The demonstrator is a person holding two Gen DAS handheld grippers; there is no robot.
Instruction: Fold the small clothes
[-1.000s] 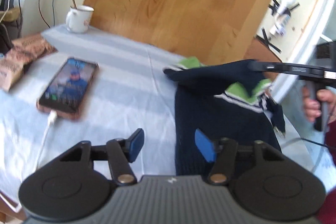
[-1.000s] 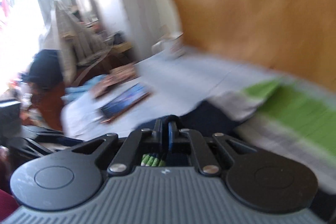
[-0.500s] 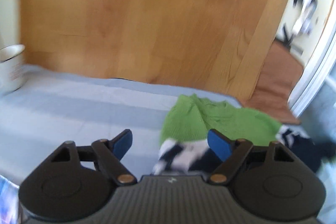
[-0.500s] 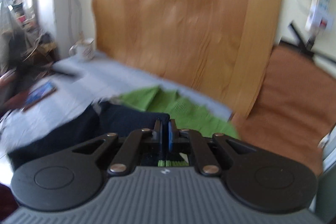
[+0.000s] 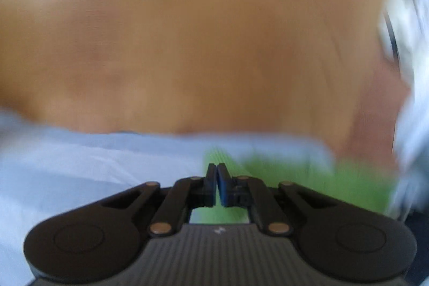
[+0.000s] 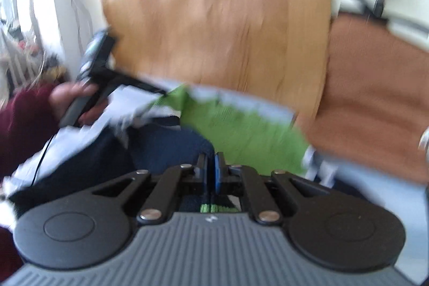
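Green knit cloth, part of a small jumper with navy and white bands, lies on a pale blue sheet in the lower middle of both views. We see it most clearly from the right wrist, where the green panel spreads from centre towards the lower right of the frame and the navy part fills the lower left.

Left gripper: its jaws have just been closing and now stand pressed together at bottom centre of the left wrist view. Green cloth lies around and beneath the tips, but blur keeps us from telling whether any is pinched there. From the right wrist, the same tool appears at centre left, its tip touching the upper left corner of the green panel, which is raised to a point there. We therefore read it as gripping that corner. A hand in a dark red sleeve holds its handle.

Right gripper: jaws shut at bottom centre of its own view, with a strip of navy and green ribbing visible just behind the pads, caught between them.

Behind the sheet, a wooden board fills the upper part of both frames. A brown floor shows at the right.
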